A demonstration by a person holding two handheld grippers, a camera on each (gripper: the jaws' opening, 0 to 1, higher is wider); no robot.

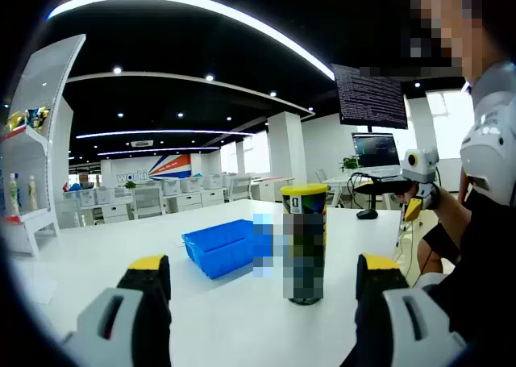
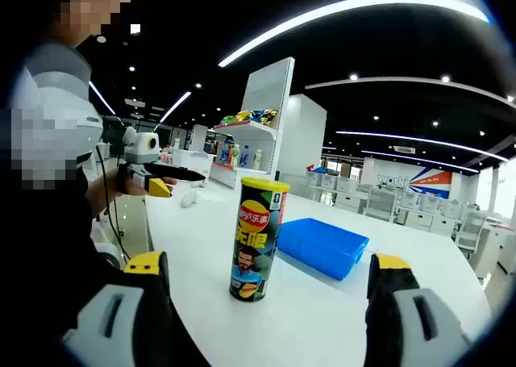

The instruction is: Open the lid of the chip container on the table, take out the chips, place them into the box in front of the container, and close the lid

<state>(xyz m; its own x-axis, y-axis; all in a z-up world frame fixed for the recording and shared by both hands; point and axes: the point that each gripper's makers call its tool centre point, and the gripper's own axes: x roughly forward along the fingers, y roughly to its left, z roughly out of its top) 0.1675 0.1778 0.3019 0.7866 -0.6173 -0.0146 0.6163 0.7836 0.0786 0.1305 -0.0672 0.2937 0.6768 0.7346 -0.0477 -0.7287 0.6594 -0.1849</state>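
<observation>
A tall chip container (image 1: 304, 199) stands upright on the white table (image 1: 97, 246), its yellow lid (image 2: 264, 185) on. In the right gripper view the container (image 2: 256, 242) shows a printed label. A shallow blue box (image 1: 219, 248) lies just behind it; in the right gripper view the box (image 2: 322, 246) is to its right. My left gripper (image 1: 262, 274) is open, its jaws wide apart and short of the container. The right gripper (image 2: 270, 266) is open too, also short of it. Each view shows the other gripper held in a hand: the right one (image 1: 413, 193), the left one (image 2: 157, 177).
The person's body fills the right of the left gripper view and the left of the right gripper view. A laptop (image 1: 375, 153) and a mouse (image 1: 367, 214) sit at the table's far end. A display shelf (image 2: 250, 137) with bottles stands beyond the table.
</observation>
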